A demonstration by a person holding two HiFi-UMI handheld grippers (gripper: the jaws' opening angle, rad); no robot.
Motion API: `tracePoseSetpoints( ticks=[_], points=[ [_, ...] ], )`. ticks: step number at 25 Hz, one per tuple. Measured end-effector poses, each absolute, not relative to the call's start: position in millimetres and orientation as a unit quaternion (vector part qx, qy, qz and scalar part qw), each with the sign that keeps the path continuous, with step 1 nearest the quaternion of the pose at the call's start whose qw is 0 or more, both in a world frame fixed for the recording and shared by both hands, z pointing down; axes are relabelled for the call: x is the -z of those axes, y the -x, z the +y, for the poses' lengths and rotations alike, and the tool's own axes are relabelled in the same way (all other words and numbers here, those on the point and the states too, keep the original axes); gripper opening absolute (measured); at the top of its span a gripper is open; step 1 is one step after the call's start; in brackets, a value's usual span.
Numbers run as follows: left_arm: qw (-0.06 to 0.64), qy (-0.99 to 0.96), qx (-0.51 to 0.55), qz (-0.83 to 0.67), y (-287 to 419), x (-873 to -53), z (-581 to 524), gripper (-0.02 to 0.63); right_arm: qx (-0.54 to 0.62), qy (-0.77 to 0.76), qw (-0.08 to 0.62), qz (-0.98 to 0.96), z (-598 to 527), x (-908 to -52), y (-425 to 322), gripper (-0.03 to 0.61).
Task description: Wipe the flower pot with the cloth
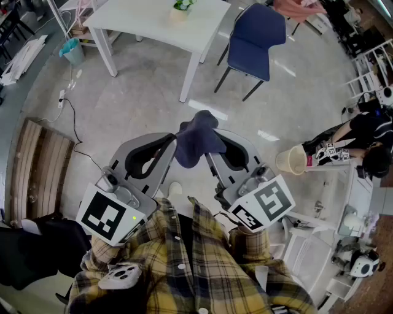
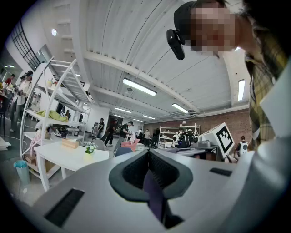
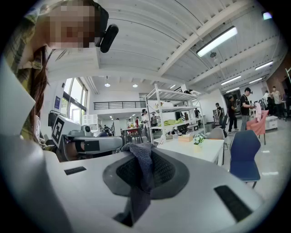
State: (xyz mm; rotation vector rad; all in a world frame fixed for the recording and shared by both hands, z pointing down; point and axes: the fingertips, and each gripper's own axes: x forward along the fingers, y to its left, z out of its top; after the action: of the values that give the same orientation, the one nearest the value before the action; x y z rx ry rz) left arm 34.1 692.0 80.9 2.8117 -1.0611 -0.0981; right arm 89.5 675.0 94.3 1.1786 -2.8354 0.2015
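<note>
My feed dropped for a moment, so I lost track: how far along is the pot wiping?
Done: the cloth is picked up. In hand: the left gripper and right gripper are both shut on it, holding it above the floor. Still to do: the flower pot stands on the white table ahead, apart from the cloth; approaching and wiping remain.

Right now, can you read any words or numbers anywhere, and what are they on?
No words or numbers are readable.
On the left marker cube and the right marker cube: black-and-white squares only, no letters.
On the cloth: no label showing.
On the blue wall sign: too small to read.
</note>
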Motion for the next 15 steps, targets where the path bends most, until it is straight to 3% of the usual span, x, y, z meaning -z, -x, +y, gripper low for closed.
tracePoseSetpoints(
  ticks=[15],
  points=[
    [0.069, -0.92, 0.028, -0.384, -16.7, -78.1, 685.0, 0.009, -0.071, -0.368, 0.038, -0.926, 670.1, -93.1, -81.0, 0.015]
  ],
)
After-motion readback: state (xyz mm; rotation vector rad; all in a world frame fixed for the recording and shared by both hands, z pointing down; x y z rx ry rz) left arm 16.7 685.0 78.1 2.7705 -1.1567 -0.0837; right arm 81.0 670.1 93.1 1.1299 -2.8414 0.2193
